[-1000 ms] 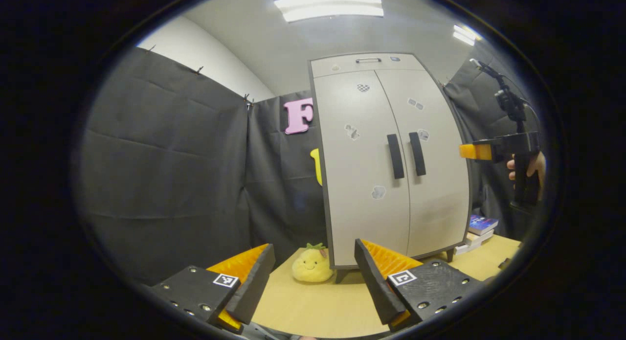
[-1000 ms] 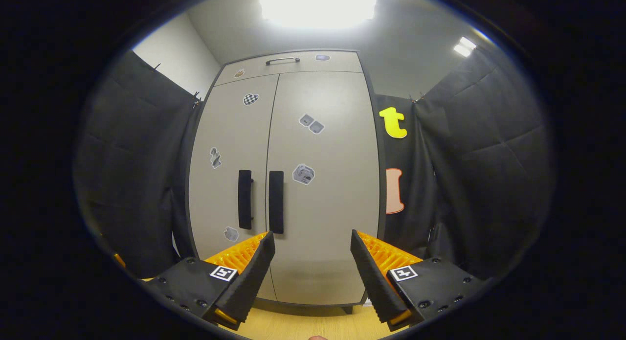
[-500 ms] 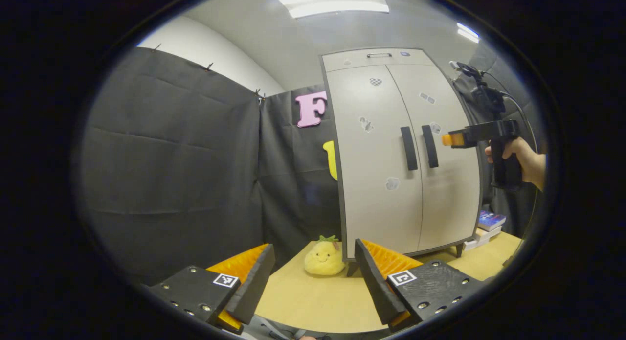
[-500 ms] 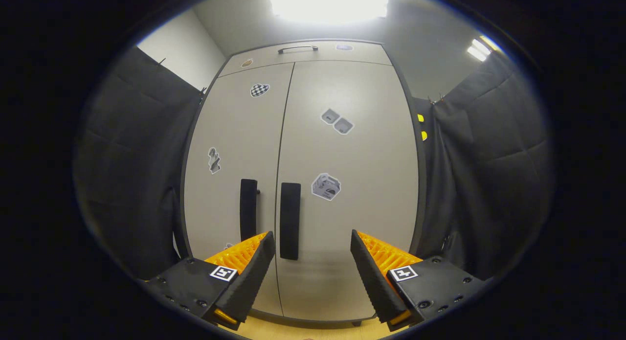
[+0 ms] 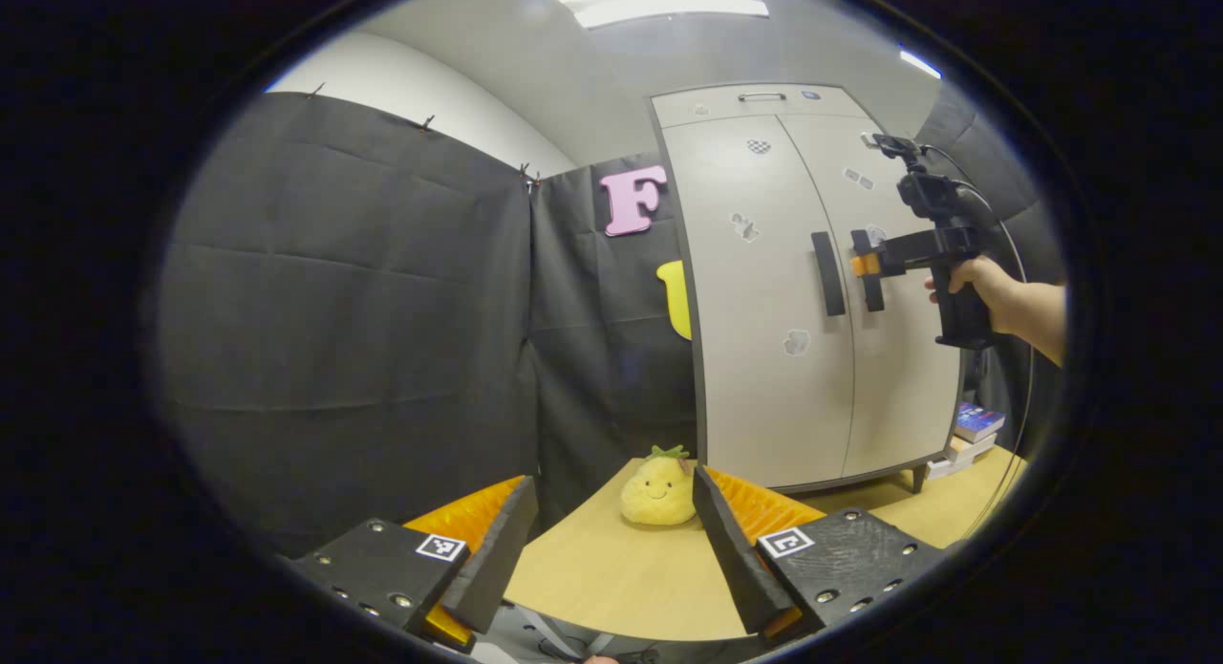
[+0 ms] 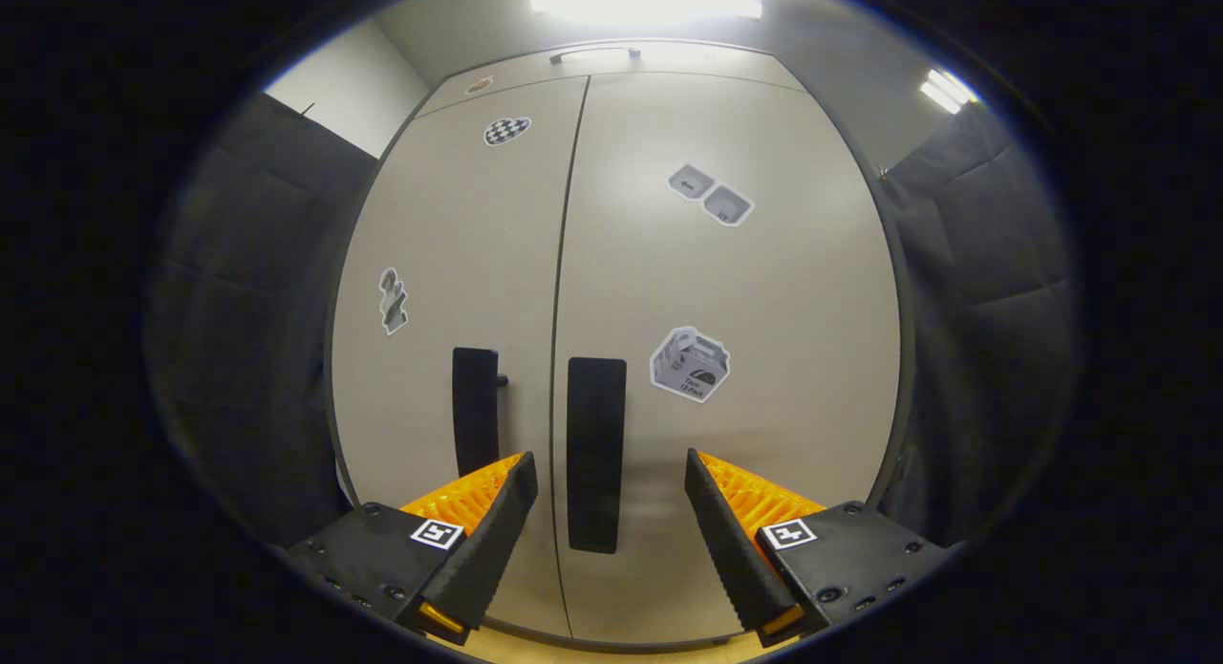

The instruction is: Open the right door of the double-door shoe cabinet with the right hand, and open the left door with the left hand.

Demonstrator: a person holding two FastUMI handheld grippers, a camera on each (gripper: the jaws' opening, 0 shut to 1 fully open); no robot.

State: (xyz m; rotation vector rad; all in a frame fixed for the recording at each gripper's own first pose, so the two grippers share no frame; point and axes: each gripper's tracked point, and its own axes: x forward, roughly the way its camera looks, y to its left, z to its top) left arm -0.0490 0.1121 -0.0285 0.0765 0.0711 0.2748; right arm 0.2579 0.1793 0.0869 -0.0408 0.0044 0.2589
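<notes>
A: What has moved?
B: The right gripper (image 6: 611, 521) has closed in on the tall beige double-door shoe cabinet (image 6: 745, 291); its spread fingers now bracket the black vertical handle of the right door (image 6: 595, 454), gripping nothing.

A: And the other one?
B: The left gripper (image 5: 611, 549) hangs back over the pale wooden table (image 5: 621, 578), fingers released, and has swung left so the cabinet sits farther right.

A: Counts?
B: Two closed doors, two black handles with the left door's handle (image 6: 475, 411) beside the right one, one yellow smiling plush toy (image 5: 657, 490), one stack of books (image 5: 970, 435).
</notes>
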